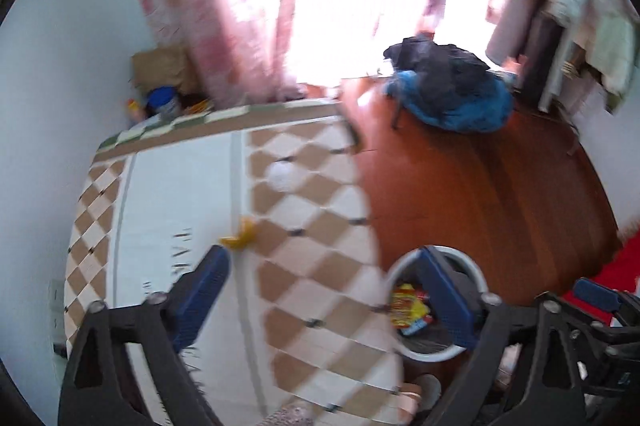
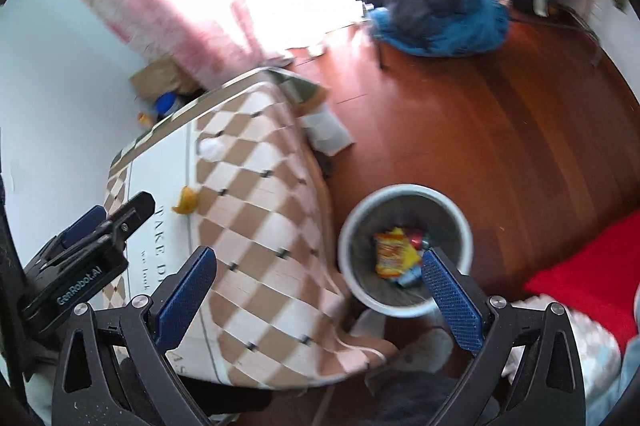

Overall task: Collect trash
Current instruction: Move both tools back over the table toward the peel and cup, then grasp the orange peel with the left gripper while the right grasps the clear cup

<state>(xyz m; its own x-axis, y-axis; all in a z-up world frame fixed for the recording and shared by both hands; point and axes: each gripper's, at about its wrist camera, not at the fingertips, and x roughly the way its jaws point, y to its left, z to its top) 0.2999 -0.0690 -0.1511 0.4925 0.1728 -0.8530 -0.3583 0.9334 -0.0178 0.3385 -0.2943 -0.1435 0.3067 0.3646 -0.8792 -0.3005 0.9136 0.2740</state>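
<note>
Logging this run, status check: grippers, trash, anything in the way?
Left gripper, right gripper: open, empty. Wrapper in bin; banana peel, white wad on bed. Nothing blocking.

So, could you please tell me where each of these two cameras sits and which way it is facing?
Left wrist: on the left gripper, tilted down at the checkered brown-and-white bedspread; its open blue fingers and the right gripper show.
Right wrist: on the right gripper, tilted down between bedspread and round white waste bin; its open fingers and the left gripper show.
Shared: bedspread, bin, yellow banana peel, white crumpled tissue.
</note>
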